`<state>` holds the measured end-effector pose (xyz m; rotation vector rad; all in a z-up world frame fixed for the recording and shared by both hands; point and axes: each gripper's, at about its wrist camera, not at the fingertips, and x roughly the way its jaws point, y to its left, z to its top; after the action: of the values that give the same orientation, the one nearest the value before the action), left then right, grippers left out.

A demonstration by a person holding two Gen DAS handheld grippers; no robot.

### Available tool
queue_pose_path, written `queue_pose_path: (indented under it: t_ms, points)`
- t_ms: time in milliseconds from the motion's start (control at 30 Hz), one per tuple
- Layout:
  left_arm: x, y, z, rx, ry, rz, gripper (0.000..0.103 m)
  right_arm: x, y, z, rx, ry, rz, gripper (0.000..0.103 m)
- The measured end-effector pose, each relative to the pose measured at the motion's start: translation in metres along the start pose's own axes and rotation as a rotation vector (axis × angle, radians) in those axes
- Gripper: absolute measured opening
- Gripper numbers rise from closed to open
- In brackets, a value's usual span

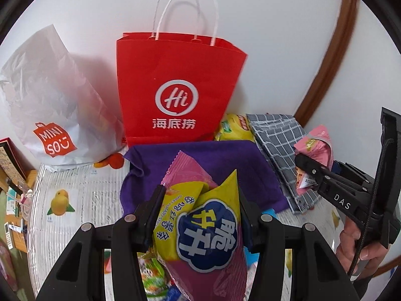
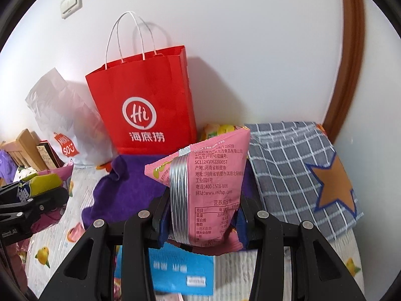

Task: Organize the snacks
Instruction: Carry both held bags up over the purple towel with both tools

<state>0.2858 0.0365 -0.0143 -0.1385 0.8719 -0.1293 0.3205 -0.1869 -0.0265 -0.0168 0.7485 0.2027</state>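
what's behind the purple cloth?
The red paper bag stands right behind the purple cloth, against the wall, with a yellow packet beside it. The bag's bottom edge and most of the packet are covered.

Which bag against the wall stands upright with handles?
The red Hi paper bag, with white twisted handles; the white Miniso bag beside it slumps, with no handles showing.

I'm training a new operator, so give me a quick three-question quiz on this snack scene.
1. True or false: the left gripper holds a purple and yellow snack bag.
2. What colour is the packet in the right gripper?
3. What stands nearest behind the purple cloth? A. red bag B. white bag C. checked cloth

Key: 1 true; 2 pink; 3 A.
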Motion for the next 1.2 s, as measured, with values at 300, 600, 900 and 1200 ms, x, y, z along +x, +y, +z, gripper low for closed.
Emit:
queue_pose_path:
  t_ms: [300,600,900,1200]
  points:
    - [0.046,0.012,0.035,-0.02,0.034,0.016,0.05,0.046,-0.002,0.021,-0.034,0.021,-0.008,0.042]
    - [0.106,0.024,0.037,-0.022,0.107,0.026,0.05,0.099,-0.016,0.021,-0.047,0.096,-0.006,0.042]
    - [0.141,0.034,0.03,-0.036,0.179,0.047,0.05,0.14,-0.033,0.008,-0.02,0.185,-0.023,0.042]
    - [0.154,0.034,0.027,-0.039,0.201,0.031,0.05,0.152,-0.025,0.0,-0.059,0.206,-0.04,0.042]
